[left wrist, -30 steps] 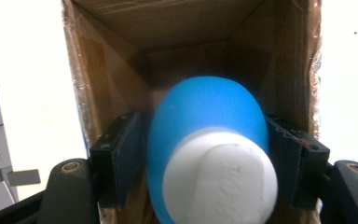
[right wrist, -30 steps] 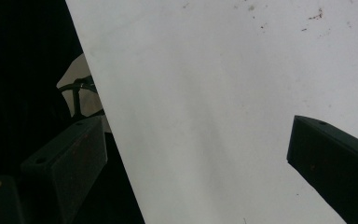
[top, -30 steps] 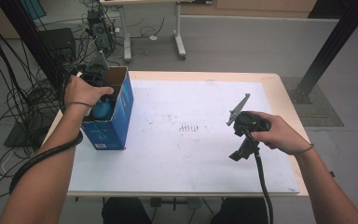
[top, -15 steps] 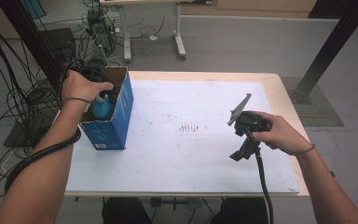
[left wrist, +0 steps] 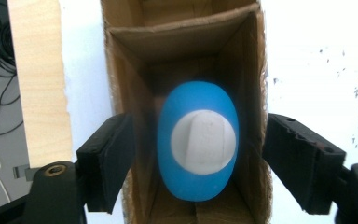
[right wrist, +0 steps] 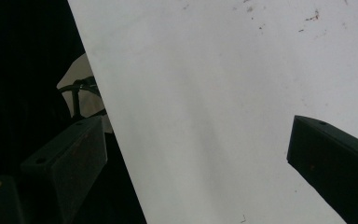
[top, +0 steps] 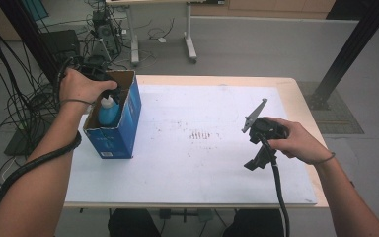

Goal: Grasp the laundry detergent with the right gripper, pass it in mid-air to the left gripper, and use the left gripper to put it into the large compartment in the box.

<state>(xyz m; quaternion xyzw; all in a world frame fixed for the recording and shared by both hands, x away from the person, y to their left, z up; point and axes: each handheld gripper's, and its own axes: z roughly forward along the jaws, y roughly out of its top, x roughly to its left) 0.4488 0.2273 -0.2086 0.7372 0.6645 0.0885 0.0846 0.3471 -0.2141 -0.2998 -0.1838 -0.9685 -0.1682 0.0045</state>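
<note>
Your left gripper (left wrist: 198,168) has its jaws spread and has just been opening them; the blue bottle (left wrist: 198,140) with its white cap sits between them but neither pad presses on it, with a clear gap at nine o'clock and at three o'clock of the bottle. The bottle stands upright inside the open cardboard box (left wrist: 121,93), seen cap-on from straight above in the left gripper view, its body close to the box walls on both sides, and the jaws straddle those walls from outside. In the high view your left hand (top: 81,85) is over the far end of the blue box (top: 123,126), which stands at nine o'clock on the white table (top: 197,168), and the bottle (top: 109,111) shows in its open top. Your right gripper (right wrist: 198,163) has its jaws wide apart with nothing between them, above bare white tabletop (right wrist: 214,93); in the high view your right hand (top: 296,140) holds it at three o'clock on the table, well apart from the box.
</note>
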